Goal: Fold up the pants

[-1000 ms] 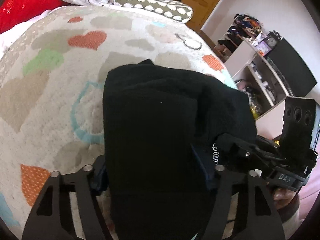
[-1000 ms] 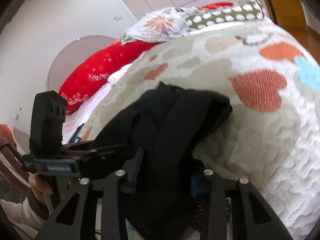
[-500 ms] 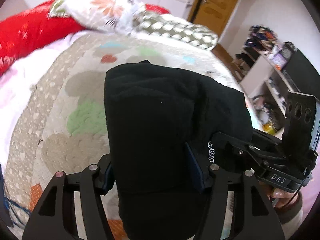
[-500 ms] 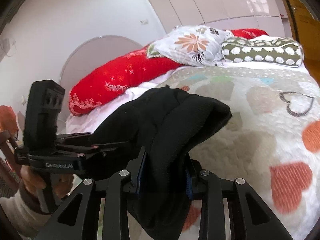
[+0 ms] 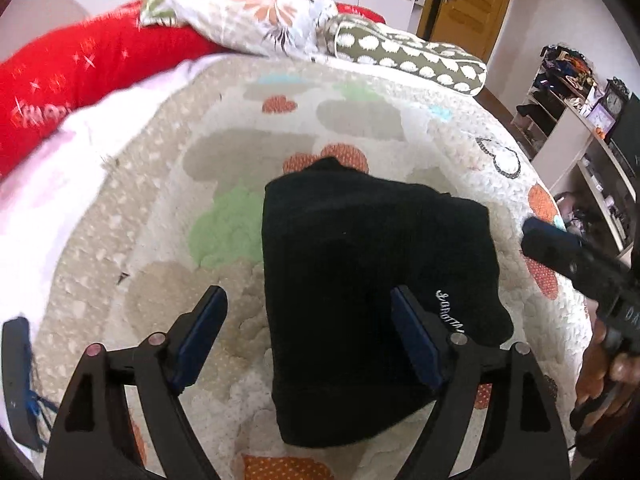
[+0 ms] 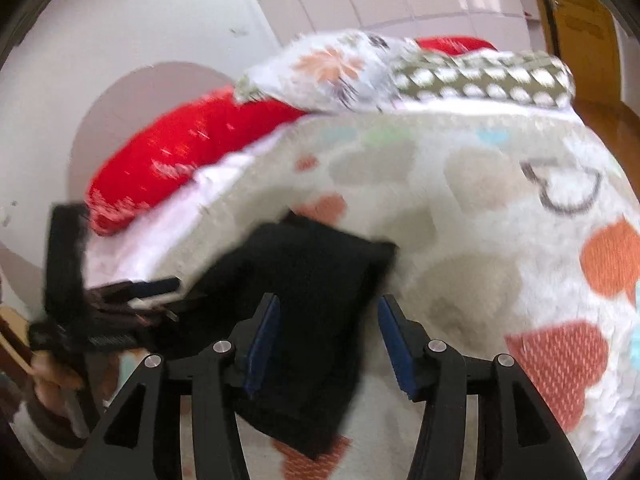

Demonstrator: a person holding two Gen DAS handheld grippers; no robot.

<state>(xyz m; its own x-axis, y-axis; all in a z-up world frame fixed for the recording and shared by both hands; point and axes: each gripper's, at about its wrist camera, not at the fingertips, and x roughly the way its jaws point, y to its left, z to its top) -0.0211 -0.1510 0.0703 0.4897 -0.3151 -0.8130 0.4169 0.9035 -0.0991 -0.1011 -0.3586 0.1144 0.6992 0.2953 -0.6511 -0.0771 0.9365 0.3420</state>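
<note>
**Both grippers opening over the folded pants**

I read the left gripper point(image 5: 308, 330) as wide, its jaws opening. The folded black pants point(image 5: 372, 276) lie flat on the heart-patterned quilt point(image 5: 224, 176), partly between my left fingers point(image 5: 202, 330); the left pad stands clear of the cloth over bare quilt, and the right pad sits over the cloth near the white lettering. I read the right gripper point(image 6: 328, 338) as half spread, its jaws opening; the pants point(image 6: 308, 304) pass between its fingers point(image 6: 394, 340), but blur hides any contact. Beyond the fingertips lie a red pillow point(image 5: 80, 68) and a floral pillow point(image 5: 248, 12)
</note>
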